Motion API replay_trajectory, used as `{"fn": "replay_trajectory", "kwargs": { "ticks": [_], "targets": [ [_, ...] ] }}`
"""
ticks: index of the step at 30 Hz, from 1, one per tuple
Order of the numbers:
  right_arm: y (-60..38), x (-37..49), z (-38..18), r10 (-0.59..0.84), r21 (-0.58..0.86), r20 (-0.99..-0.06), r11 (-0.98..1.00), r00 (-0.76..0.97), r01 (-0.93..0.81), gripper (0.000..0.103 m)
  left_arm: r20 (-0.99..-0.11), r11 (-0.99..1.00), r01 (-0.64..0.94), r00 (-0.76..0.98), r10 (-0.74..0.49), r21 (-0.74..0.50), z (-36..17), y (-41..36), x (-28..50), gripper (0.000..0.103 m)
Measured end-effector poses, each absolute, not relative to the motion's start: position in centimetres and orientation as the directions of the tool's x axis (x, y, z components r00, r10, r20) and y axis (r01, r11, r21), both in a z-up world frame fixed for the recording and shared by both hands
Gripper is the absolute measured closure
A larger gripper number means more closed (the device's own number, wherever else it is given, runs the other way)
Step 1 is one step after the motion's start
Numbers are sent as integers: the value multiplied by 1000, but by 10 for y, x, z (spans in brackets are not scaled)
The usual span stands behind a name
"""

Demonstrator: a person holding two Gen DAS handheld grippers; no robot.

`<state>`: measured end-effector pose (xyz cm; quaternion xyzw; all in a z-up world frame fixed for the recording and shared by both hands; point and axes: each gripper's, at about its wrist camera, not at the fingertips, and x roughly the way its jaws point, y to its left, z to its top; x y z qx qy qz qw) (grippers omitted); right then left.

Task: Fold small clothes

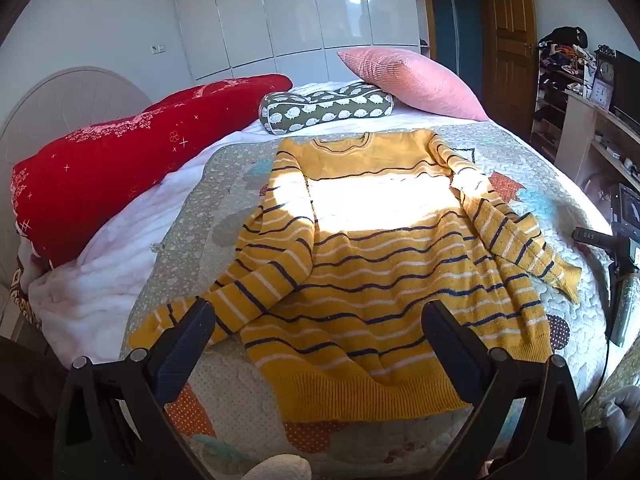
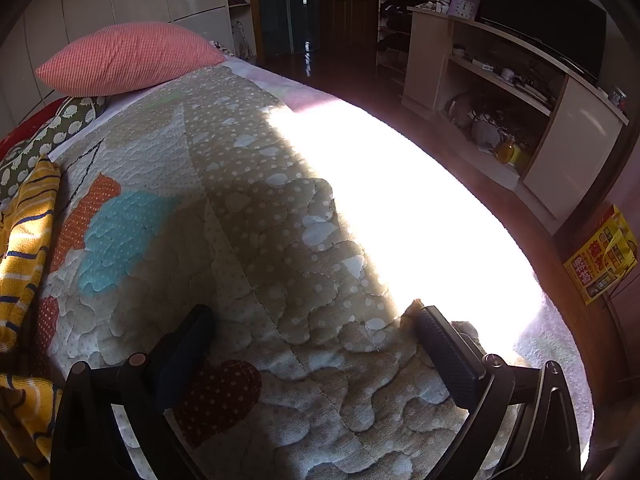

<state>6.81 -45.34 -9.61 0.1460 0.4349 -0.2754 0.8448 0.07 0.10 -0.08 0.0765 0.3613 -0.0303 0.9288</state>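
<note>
A small yellow sweater (image 1: 380,264) with navy and white stripes lies spread face up on the quilted bed cover (image 1: 192,216), neck toward the pillows and hem nearest me. Both sleeves lie loosely angled outward. My left gripper (image 1: 320,324) hovers open above the hem and the left sleeve cuff, holding nothing. In the right wrist view only the sweater's right edge (image 2: 24,240) shows at the far left. My right gripper (image 2: 316,328) stands open over bare quilt (image 2: 260,240), apart from the sweater.
A red quilt (image 1: 112,164), a green patterned bolster (image 1: 324,108) and a pink pillow (image 1: 416,80) lie at the bed's head. A bright sun patch (image 2: 400,208) covers the quilt's right edge. Shelving (image 2: 500,92) and a dark screen (image 2: 540,28) stand beyond the floor.
</note>
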Motion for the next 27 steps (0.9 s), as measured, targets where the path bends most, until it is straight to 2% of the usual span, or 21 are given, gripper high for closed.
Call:
{"fn": "replay_trajectory", "kwargs": {
  "ticks": [5, 27],
  "targets": [
    [-453, 68, -96, -339, 6, -816, 806, 469, 592, 1, -698, 985, 124, 716, -6, 118, 2, 3, 6, 0],
    [-453, 68, -96, -339, 6, -815, 806, 469, 592, 1, -699, 982, 149, 715, -27, 115, -11, -6, 0, 0]
  ]
}}
